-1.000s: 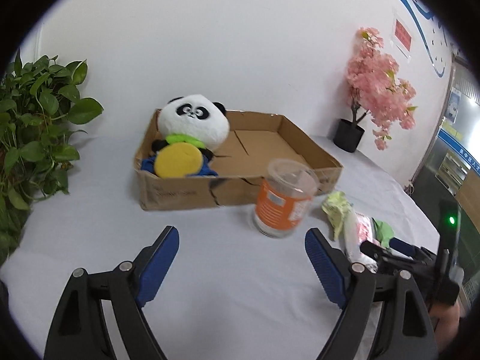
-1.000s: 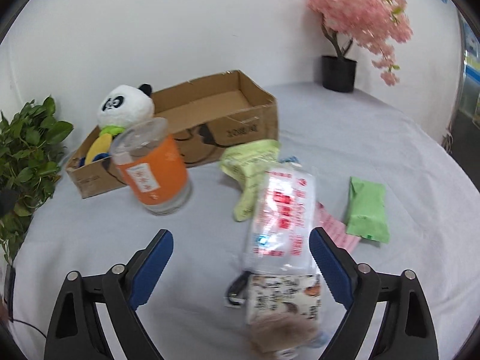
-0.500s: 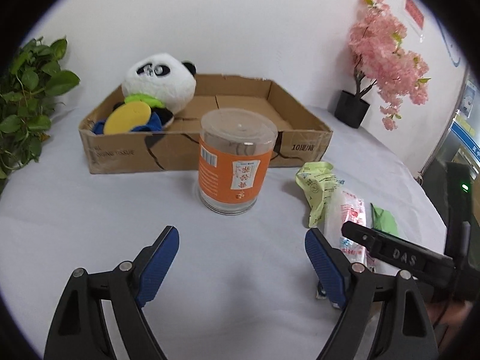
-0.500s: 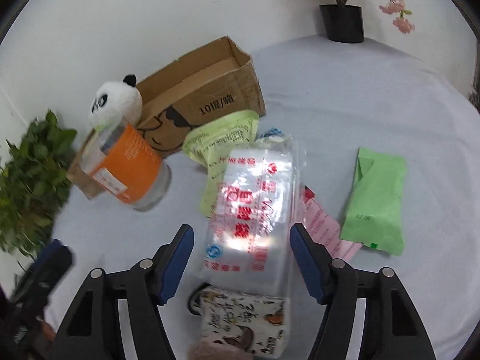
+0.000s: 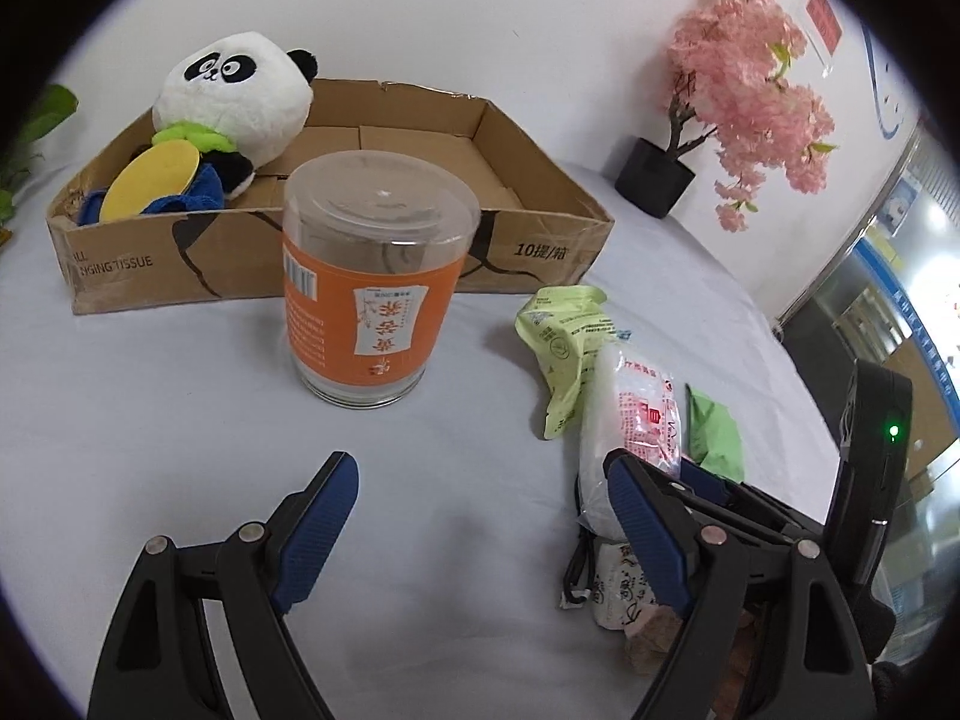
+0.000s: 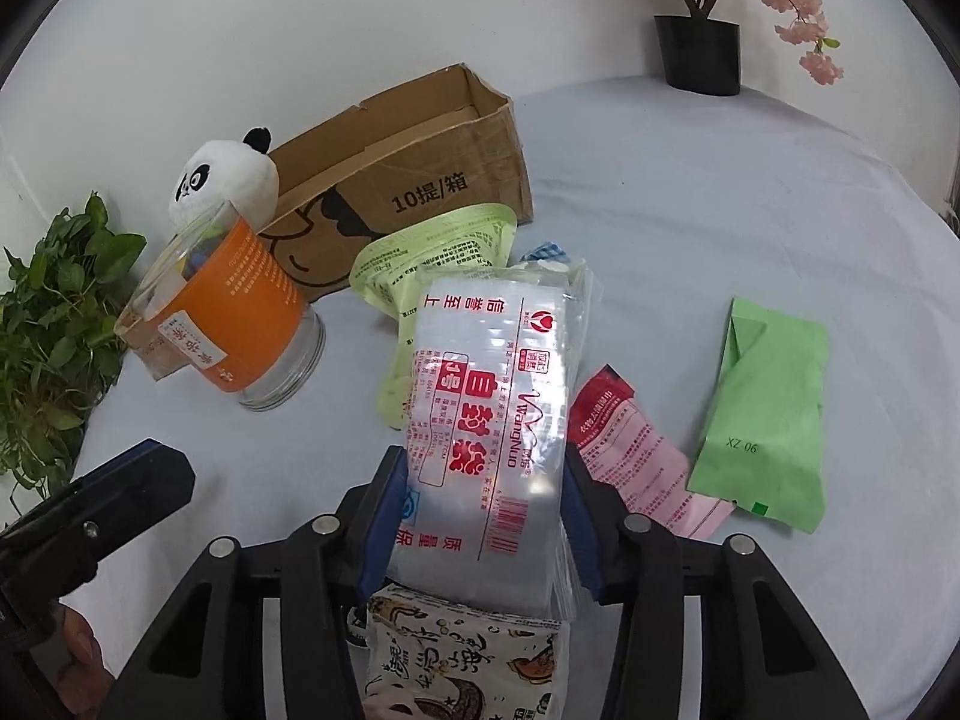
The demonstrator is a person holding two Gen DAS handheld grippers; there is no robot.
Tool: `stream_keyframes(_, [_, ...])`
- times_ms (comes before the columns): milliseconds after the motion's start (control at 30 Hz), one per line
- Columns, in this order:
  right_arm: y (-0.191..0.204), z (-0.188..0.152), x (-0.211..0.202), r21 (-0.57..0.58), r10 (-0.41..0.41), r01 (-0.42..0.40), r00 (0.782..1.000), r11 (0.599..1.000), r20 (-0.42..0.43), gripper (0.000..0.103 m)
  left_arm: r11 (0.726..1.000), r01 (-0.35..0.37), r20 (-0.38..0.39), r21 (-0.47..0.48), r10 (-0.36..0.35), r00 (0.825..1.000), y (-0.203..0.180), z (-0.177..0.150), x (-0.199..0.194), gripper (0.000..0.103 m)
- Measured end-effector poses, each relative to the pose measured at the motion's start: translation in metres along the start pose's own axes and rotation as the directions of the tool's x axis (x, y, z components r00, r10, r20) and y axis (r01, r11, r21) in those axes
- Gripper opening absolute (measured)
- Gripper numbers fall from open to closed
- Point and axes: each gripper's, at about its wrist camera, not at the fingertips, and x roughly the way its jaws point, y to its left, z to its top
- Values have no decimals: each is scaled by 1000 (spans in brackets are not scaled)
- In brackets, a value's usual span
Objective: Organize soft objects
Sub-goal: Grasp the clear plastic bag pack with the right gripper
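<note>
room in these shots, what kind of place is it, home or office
Probably an office or lab set up for staging: a white-clothed table against a plain wall, a potted artificial blossom tree, and glass partitions with blue signage.

Items showing on the table: one cardboard box (image 5: 336, 276), one panda plush (image 5: 234, 102), one orange-labelled jar (image 5: 375, 294), one clear packet of bags (image 6: 498, 414), two green pouches (image 6: 438, 264) (image 6: 765, 414), one pink sachet (image 6: 642, 462), one patterned packet (image 6: 462, 660), two potted plants (image 6: 702, 42) (image 6: 54, 330).

Behind your white-clothed table (image 5: 150, 396) stands a plain white wall (image 5: 456, 18); right of the wall, a glazed partition (image 5: 900, 276) glows brightly.
</note>
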Motion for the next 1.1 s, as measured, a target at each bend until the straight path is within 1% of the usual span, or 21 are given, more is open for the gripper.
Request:
stream_keyframes(33, [0, 0, -5, -2, -2, 2, 1000, 1000, 13, 31, 1000, 24, 4, -17, -24, 1000, 4, 0, -2, 85])
stream_keyframes(67, [1, 1, -10, -8, -8, 8, 999, 1000, 36, 26, 998, 52, 6, -37, -52, 999, 10, 0, -4, 85])
stream_keyframes(167, [10, 5, -34, -48, -22, 28, 992, 998, 126, 21, 991, 119, 20, -68, -118, 993, 26, 0, -15, 85])
stream_keyframes(267, [22, 5, -50, -103, -26, 43, 987, 994, 160, 20, 985, 146, 56, -86, -142, 988, 44, -2, -30, 85])
stream_keyframes(300, [25, 5, -51, -103, -21, 36, 988, 994, 151, 20, 984, 153, 61, -92, -148, 987, 50, -2, -33, 85])
stream_keyframes(333, [27, 4, -50, -100, -15, 29, 991, 995, 131, 23, 982, 160, 63, -98, -155, 986, 57, -4, -35, 85])
stream_keyframes(367, [30, 4, -45, -98, -13, 22, 996, 995, 93, 23, 981, 160, 59, -108, -154, 986, 64, -5, -36, 85])
stream_keyframes(400, [32, 3, -41, -93, -22, 28, 998, 995, 65, 25, 981, 155, 54, -114, -149, 987, 69, -7, -37, 85])
stream_keyframes(433, [35, 3, -36, -90, -40, 45, 998, 995, 48, 39, 982, 150, 49, -118, -145, 988, 75, -9, -37, 85])
stream_keyframes(467, [37, 4, -30, -84, -69, 71, 997, 994, 33, 60, 982, 147, 47, -121, -142, 989, 81, -11, -38, 85])
stream_keyframes(533, [40, 4, -25, -51, -101, 102, 995, 993, 18, 79, 982, 143, 37, -124, -140, 989, 90, -14, -37, 85])
stream_keyframes(567, [42, 5, -21, -44, -109, 109, 994, 993, 5, 81, 983, 138, 30, -124, -136, 990, 94, -16, -36, 85])
stream_keyframes(600, [45, 7, -15, -46, -115, 114, 993, 992, -20, 81, 982, 133, 18, -132, -131, 991, 98, -17, -34, 85])
stream_keyframes(700, [58, 14, 9, -67, -155, 150, 985, 986, -78, 81, 976, 160, -11, -149, -164, 986, 105, -19, -27, 85])
stream_keyframes(733, [63, 14, 15, -75, -172, 165, 981, 983, -89, 81, 975, 167, -17, -149, -171, 985, 105, -19, -26, 85])
stream_keyframes(800, [72, 14, 26, -80, -238, 231, 966, 970, -97, 77, 972, 179, -23, -152, -185, 983, 108, -18, -24, 85])
stream_keyframes(867, [75, 13, 34, -76, -293, 287, 951, 955, -101, 55, 966, 201, -30, -162, -209, 977, 112, -18, -23, 85])
stream_keyframes(900, [76, 12, 37, -77, -311, 304, 945, 950, -101, 53, 964, 208, -33, -164, -216, 976, 114, -18, -23, 85])
stream_keyframes(967, [82, 11, 39, -104, -327, 318, 941, 942, -82, 49, 963, 215, -38, -164, -224, 974, 116, -17, -23, 85])
stream_keyframes(1033, [88, 10, 38, -130, -311, 301, 948, 945, -70, 47, 961, 222, -43, -166, -232, 972, 117, -18, -22, 85])
stream_keyframes(1100, [96, 7, 32, -142, -236, 226, 970, 964, -64, 42, 956, 244, -42, -164, -253, 966, 117, -18, -22, 85])
